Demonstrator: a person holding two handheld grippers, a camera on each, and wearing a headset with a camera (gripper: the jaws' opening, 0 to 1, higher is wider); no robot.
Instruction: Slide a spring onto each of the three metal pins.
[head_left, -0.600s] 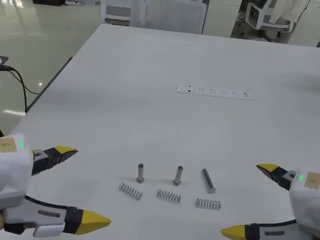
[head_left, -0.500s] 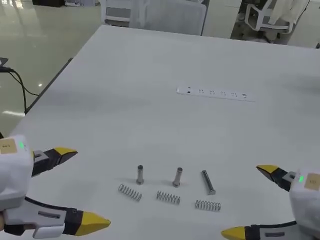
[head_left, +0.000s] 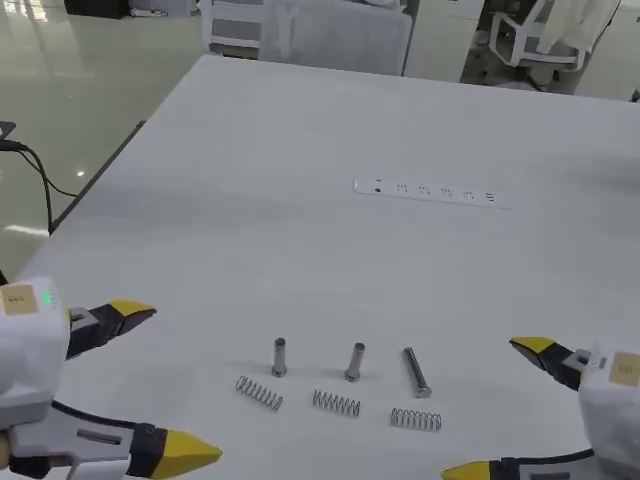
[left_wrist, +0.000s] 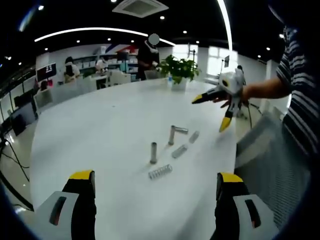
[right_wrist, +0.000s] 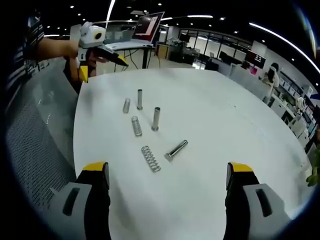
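- the left gripper (head_left: 160, 382) sits low at the left of the head view, its yellow-tipped jaws spread wide and released, holding nothing and touching nothing.
- the right gripper (head_left: 498, 408) sits low at the right, also wide open and empty, with the parts lying between the two grippers.
- on the white table (head_left: 300, 150), just ahead of the grippers, three metal pins stand in a row with three springs in a second row nearer the person.
- the left pin (head_left: 279, 357) and the middle pin (head_left: 354, 362) stand upright on their heads; the right pin (head_left: 416, 371) lies flat on its side.
- the left spring (head_left: 259, 392), middle spring (head_left: 336, 403) and right spring (head_left: 415, 419) lie flat, each close in front of a pin and apart from it; no spring is on a pin.
- the pins are short, shiny and silver; the springs are small bare wire coils.
- the head view shows a white power strip (head_left: 430, 190) farther up the table, well apart from the parts.
- the left gripper view looks along the row from its end, with the right gripper beyond the parts, held by a person in a striped sleeve (left_wrist: 300, 65), and a potted plant (left_wrist: 180, 70) at the table's far edge.
- the right gripper view looks from the other end, the lying pin nearest, and shows a laptop screen (right_wrist: 150, 25) beyond the table.
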